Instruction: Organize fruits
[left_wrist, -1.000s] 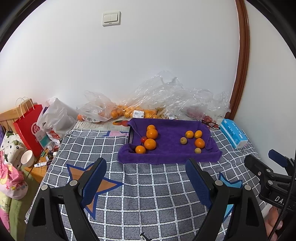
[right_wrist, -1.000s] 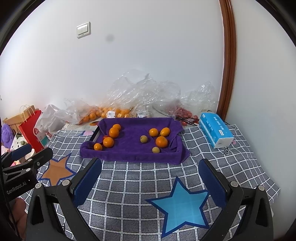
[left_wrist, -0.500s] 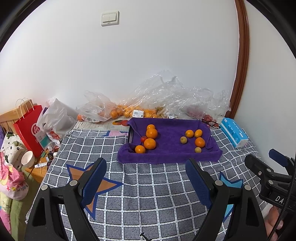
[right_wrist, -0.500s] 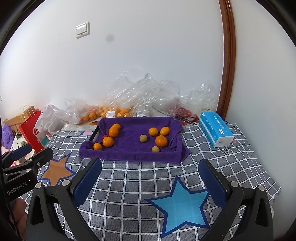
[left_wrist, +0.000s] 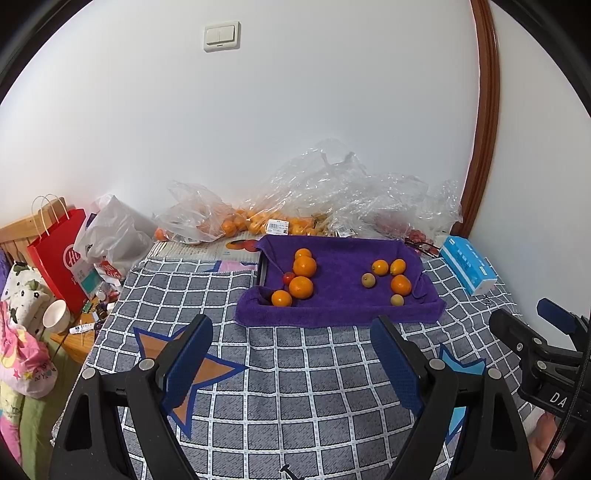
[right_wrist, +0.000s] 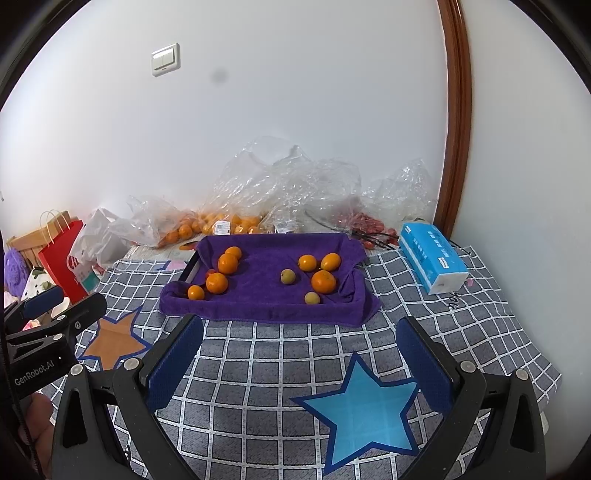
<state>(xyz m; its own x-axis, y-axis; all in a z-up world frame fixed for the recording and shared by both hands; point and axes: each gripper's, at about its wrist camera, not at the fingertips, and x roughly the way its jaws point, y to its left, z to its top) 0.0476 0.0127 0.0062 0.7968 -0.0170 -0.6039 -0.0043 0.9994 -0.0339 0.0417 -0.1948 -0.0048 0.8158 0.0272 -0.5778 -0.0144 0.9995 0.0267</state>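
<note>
A tray lined with a purple towel (left_wrist: 340, 310) (right_wrist: 266, 312) sits on the grey checked cloth. In it lie several oranges, such as a big one (left_wrist: 301, 287) (right_wrist: 217, 283) at the left, another (left_wrist: 400, 285) (right_wrist: 323, 281) at the right, small yellow-green fruits (left_wrist: 368, 280) (right_wrist: 287, 276) and a small red fruit (left_wrist: 288, 277). My left gripper (left_wrist: 291, 336) is open and empty, well short of the tray's near edge. My right gripper (right_wrist: 299, 334) is open and empty, also short of the tray.
Clear plastic bags with more oranges (left_wrist: 255, 225) (right_wrist: 207, 225) and red fruit (right_wrist: 365, 223) lie behind the tray against the wall. A blue tissue pack (left_wrist: 467, 269) (right_wrist: 432, 258) lies at the right. A red paper bag (left_wrist: 59, 258) and clutter stand past the left edge.
Both views have drifted very slightly; the tray sits marginally lower in the left wrist view. Both grippers stay open and empty.
</note>
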